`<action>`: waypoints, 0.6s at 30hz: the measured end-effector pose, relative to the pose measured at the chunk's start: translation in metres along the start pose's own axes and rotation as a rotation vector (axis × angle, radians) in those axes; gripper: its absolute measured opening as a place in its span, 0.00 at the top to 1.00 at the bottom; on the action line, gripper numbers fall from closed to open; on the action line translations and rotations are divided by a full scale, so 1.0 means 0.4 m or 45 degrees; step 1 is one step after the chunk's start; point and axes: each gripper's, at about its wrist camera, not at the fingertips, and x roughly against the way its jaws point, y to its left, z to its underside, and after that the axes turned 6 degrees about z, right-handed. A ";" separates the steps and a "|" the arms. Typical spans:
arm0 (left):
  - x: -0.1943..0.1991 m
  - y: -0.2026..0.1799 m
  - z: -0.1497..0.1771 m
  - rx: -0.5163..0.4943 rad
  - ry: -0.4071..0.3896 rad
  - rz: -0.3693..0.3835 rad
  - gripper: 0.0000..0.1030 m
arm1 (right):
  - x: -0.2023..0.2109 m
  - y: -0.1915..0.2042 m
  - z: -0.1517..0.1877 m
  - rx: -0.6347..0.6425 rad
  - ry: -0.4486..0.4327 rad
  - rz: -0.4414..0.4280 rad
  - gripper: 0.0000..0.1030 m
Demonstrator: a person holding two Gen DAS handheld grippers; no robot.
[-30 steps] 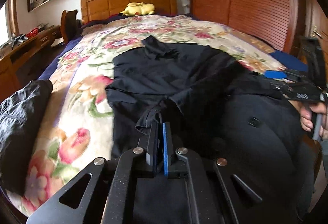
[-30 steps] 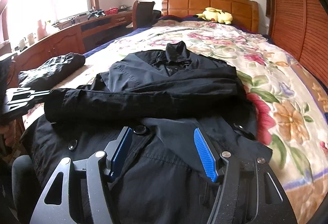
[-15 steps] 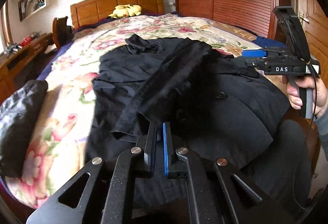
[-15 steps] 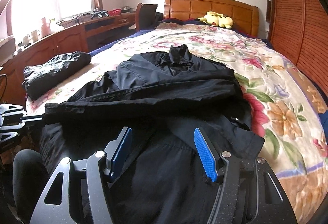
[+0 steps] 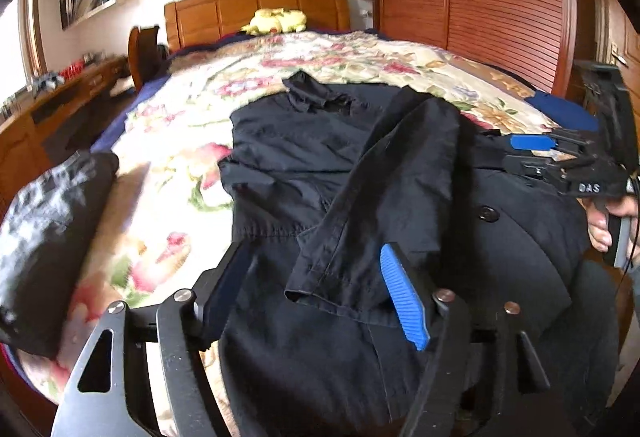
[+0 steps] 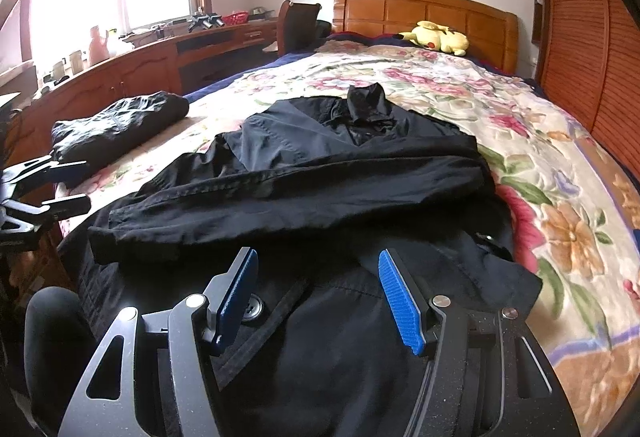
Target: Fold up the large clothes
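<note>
Both tools are seen with jaws apart, gripping nothing: the left tool (image 5: 316, 289) low in frame, straddling the cuff of a sleeve (image 5: 384, 197) laid diagonally across the dark coat (image 6: 320, 173), spread lengthwise on the bed (image 6: 520, 141); the right tool (image 6: 318, 293) hovers at the hem.

Black coat (image 6: 320, 165) lies flat, sleeve (image 6: 280, 205) folded across.
</note>
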 end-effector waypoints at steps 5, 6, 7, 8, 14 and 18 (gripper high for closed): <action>-0.056 0.019 0.010 0.045 0.044 -0.010 0.32 | -0.021 -0.003 0.003 -0.003 0.018 -0.005 0.37; -0.064 0.021 0.012 0.051 0.053 -0.012 0.32 | -0.026 -0.005 0.004 -0.002 0.021 -0.004 0.37; -0.070 0.022 0.015 0.054 0.060 -0.014 0.32 | -0.029 -0.006 0.004 0.000 0.024 -0.001 0.37; -0.076 0.024 0.017 0.055 0.067 -0.014 0.32 | -0.034 -0.009 0.005 0.001 0.028 0.004 0.37; -0.103 0.026 0.031 0.050 0.104 -0.015 0.32 | -0.061 -0.019 0.013 0.006 0.050 0.051 0.37; -0.115 0.027 0.039 0.045 0.125 -0.017 0.32 | -0.088 -0.026 0.025 0.008 0.075 0.079 0.37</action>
